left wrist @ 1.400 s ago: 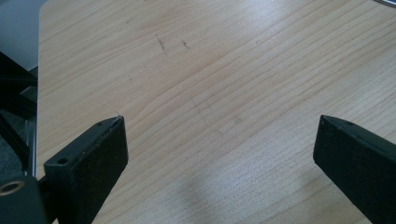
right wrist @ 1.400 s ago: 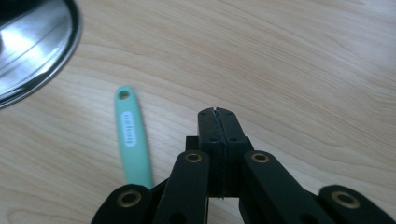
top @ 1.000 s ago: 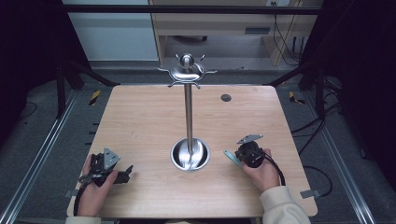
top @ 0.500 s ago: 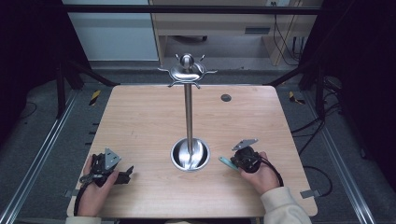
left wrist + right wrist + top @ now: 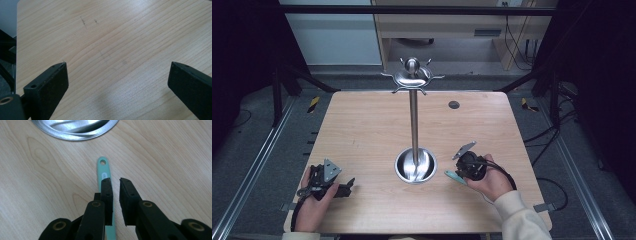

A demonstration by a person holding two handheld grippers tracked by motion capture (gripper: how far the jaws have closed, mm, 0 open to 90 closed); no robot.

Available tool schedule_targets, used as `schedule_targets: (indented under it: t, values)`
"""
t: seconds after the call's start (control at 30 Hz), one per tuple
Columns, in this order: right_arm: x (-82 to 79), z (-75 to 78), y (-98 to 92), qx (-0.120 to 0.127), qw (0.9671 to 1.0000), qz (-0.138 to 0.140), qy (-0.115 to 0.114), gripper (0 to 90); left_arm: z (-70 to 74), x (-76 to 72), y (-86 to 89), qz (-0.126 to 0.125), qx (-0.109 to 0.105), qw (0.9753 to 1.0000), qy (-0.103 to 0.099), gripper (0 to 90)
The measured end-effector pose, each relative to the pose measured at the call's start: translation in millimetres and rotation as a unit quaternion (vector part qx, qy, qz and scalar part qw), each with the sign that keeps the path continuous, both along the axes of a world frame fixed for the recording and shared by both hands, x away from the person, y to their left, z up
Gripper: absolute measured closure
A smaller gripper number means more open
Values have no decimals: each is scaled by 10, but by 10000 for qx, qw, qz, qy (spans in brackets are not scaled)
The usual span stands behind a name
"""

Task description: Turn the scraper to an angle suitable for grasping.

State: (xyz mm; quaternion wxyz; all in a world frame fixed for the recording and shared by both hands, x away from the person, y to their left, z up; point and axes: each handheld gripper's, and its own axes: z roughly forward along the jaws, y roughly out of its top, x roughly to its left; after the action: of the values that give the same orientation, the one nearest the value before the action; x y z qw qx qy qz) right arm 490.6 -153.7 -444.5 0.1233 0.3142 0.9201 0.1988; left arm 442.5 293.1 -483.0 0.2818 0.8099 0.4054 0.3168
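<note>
**Teal handle lay flat beside the stand's base, right gripper low over it**

The teal handle lay flat on the wooden table, running up the centre of the right gripper view with its hanging hole at the far end, pointed toward the rim of the steel base at the top of that frame. What sat at its other end was hidden under the tool, so I could not tell what kind of utensil it was. In the high view it showed as a teal sliver just right of the base, lower centre-right of the frame.

The right gripper hung low over the handle, its jaws nearly pressed together with a thin gap between them. The handle passed under the left-hand jaw rather than into the gap, so it did not look pinched — more likely lying free on the wood.

The hole end faced the hook stand, whose pole rose from the base to a ring of hooks at upper centre; that suited hanging the piece by its hole, I judged.

The left gripper rested at the lower left, held by a hand, jaws spread wide over bare wood — parked well apart, probably to keep clear.
</note>
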Motion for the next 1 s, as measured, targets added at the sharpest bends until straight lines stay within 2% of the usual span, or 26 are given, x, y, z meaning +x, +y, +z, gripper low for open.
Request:
schedule_targets:
  t: [0.1,0.43,0.57,0.67,1.0]
  values:
    - [94,-20,67,-316,9988,164,331,750,1,0,3,12,-3,10000,3,29]
    - [193,-91,195,-660,9948,354,696,664,-2,2,3,11,-3,10000,11,29]
    - [199,-129,210,-634,9945,305,776,666,-4,4,4,8,1,10000,19,29]
    - [218,-145,210,-628,9941,298,838,705,-5,4,-1,0,8,10000,19,29]
    - [247,-187,221,-657,9929,273,952,704,-5,11,-4,-20,9,10000,28,29]
